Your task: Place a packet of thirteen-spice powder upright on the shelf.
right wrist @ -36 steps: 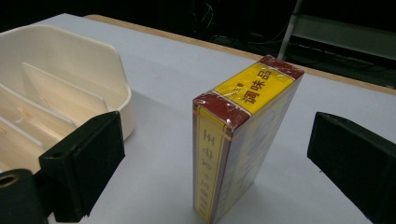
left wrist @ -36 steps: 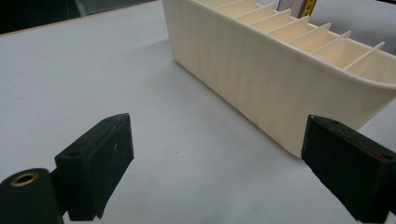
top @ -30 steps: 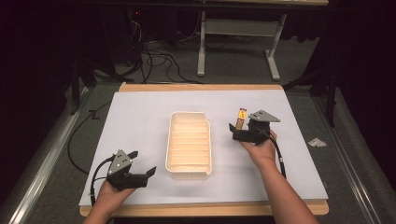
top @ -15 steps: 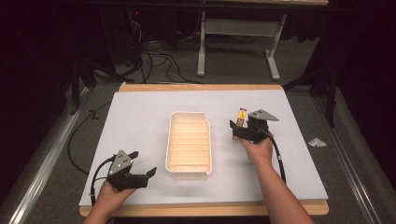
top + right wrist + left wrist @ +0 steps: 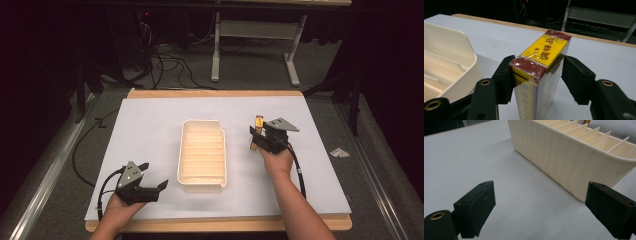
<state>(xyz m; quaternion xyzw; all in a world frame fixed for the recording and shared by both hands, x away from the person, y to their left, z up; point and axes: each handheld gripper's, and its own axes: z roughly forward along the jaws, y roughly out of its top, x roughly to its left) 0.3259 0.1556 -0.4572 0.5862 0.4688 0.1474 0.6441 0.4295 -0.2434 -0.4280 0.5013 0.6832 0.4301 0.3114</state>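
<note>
White sheeting covers the table [image 5: 150, 130], with dark floor and cables beyond at twelve o'clock. At centre a cream ribbed tray [image 5: 202, 156] is set. At three o'clock of the tray, just beside it, a yellow-and-red box [image 5: 541, 65] is stood upright; the right claw [image 5: 537, 75] has just been closing around it and is now clamped on its sides, so lifting seems possible. At seven o'clock the left claw [image 5: 541, 202] is held apart, empty.

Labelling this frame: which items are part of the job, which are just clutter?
In play:
- yellow-and-red box, between the right tongs, which have just been closing
- cream tray
- left tongs, open

Lying about:
- crumpled paper scrap
- floor cables
</note>
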